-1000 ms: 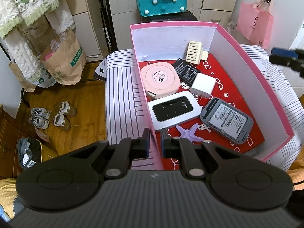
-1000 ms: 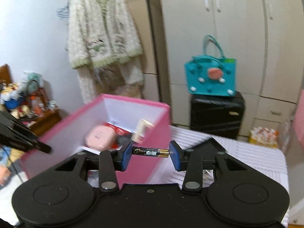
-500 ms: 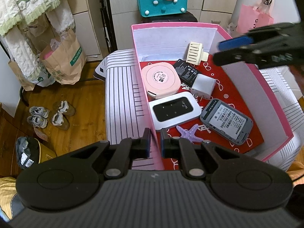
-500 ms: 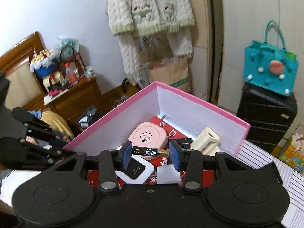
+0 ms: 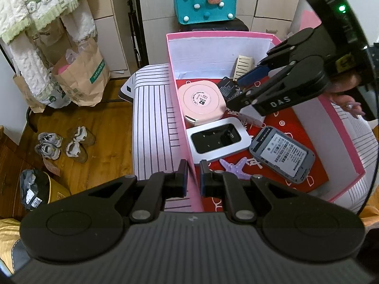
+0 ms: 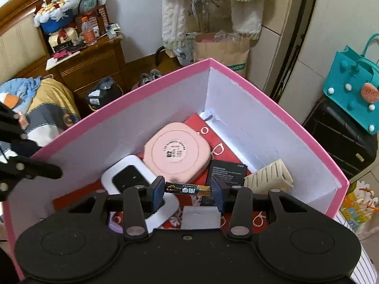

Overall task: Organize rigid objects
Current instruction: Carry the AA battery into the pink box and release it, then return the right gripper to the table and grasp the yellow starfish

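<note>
A pink box (image 5: 180, 108) with white inner walls stands on a striped surface. It holds a pink square case (image 5: 201, 100), a white pocket router (image 5: 216, 139), a grey device (image 5: 281, 153), a purple starfish (image 5: 234, 165), a black battery pack (image 6: 225, 170), a cream clip (image 6: 267, 175) and a white charger (image 6: 201, 217). My left gripper (image 5: 191, 177) is shut on the box's left wall near the front. My right gripper (image 6: 187, 190) is shut on a black and gold battery (image 6: 187, 188), held inside the box above the items; it also shows in the left wrist view (image 5: 239, 92).
A striped cushion (image 5: 151, 127) bears the box. Wooden floor with shoes (image 5: 64, 142) and paper bags (image 5: 80, 75) lies to the left. A teal bag (image 5: 205, 0) on a black suitcase stands behind the box. A wooden nightstand (image 6: 87, 64) and a bed are further left.
My right gripper has carried the battery forward and down into the box, over the items. My left gripper has kept its hold on the box wall.
</note>
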Available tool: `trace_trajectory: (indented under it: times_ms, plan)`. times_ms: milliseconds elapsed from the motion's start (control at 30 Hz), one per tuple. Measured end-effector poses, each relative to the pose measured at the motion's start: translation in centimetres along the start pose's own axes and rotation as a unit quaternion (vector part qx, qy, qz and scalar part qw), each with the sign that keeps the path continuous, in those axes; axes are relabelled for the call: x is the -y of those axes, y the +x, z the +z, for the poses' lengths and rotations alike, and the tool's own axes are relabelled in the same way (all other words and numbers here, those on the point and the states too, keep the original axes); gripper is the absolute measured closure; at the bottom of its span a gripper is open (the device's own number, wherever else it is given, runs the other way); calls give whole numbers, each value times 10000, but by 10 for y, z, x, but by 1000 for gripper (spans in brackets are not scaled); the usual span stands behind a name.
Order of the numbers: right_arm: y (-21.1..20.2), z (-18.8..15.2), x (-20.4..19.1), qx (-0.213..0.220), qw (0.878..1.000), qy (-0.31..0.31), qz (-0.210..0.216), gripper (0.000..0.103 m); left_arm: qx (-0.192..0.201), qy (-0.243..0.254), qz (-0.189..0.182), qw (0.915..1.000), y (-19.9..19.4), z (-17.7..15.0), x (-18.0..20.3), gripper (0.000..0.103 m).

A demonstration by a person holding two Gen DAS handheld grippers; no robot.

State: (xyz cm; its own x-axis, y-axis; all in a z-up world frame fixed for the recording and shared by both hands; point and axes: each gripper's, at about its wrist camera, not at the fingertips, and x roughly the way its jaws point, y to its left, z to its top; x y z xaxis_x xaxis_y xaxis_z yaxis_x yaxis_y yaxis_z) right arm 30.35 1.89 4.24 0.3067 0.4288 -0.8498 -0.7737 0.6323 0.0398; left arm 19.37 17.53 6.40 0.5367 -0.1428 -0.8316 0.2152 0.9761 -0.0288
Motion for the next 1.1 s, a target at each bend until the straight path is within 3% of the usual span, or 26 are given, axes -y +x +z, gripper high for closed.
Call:
trace_trajectory:
  times_ms: [300, 567, 833, 1100]
  plan:
    - [-35, -12, 24, 611, 9958, 676, 105, 54, 2, -5, -9, 10000, 0, 0, 0, 93]
    - [-103, -62, 41, 1331, 9838, 1190, -164, 48, 20, -24, -16, 10000, 0, -1, 0, 93]
    - [-141, -130, 60, 1465, 9713, 1689, -810, 44, 38, -69, 24, 10000, 0, -1, 1, 93]
    - [-140, -195, 97, 1299, 9522, 2503, -1174, 43, 30, -149, 91, 9998, 0, 1, 2, 93]
